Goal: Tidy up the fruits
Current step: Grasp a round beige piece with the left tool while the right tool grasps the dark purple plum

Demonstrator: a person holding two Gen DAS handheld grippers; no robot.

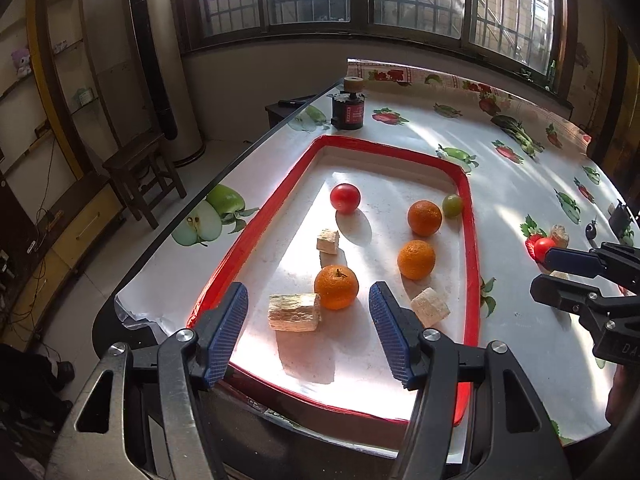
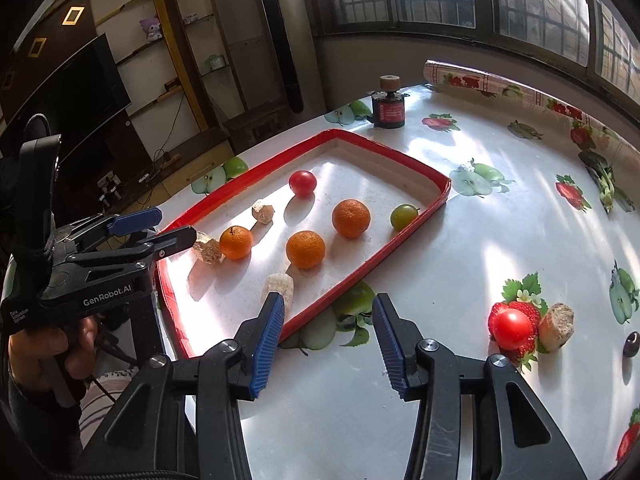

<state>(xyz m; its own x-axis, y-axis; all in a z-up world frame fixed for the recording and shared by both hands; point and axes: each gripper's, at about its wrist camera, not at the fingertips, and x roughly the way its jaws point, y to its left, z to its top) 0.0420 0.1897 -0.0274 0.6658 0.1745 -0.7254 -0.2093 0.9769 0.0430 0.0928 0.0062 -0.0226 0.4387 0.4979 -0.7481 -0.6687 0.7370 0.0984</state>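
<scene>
A red-rimmed white tray (image 1: 474, 248) (image 2: 360, 272) holds three oranges (image 1: 336, 287) (image 2: 305, 249), a red tomato (image 1: 345, 197) (image 2: 303, 183), a green grape (image 1: 452, 204) (image 2: 404, 216) and several pale sugarcane pieces (image 1: 295, 312) (image 2: 280, 286). My left gripper (image 1: 308, 330) (image 2: 158, 226) is open and empty over the tray's near end. My right gripper (image 2: 328, 346) (image 1: 548, 268) is open and empty above the tablecloth right of the tray. On the cloth lie a second red tomato (image 2: 511, 328) (image 1: 544, 247), a sugarcane piece (image 2: 557, 326) and a dark grape (image 2: 631, 344).
A dark jar with a cork lid (image 1: 348, 106) (image 2: 388, 104) stands beyond the tray. The fruit-print tablecloth (image 2: 500, 220) covers the table, rolled up at its far edge. A wooden stool (image 1: 142, 172) and a tall air conditioner (image 1: 160, 60) stand left of the table.
</scene>
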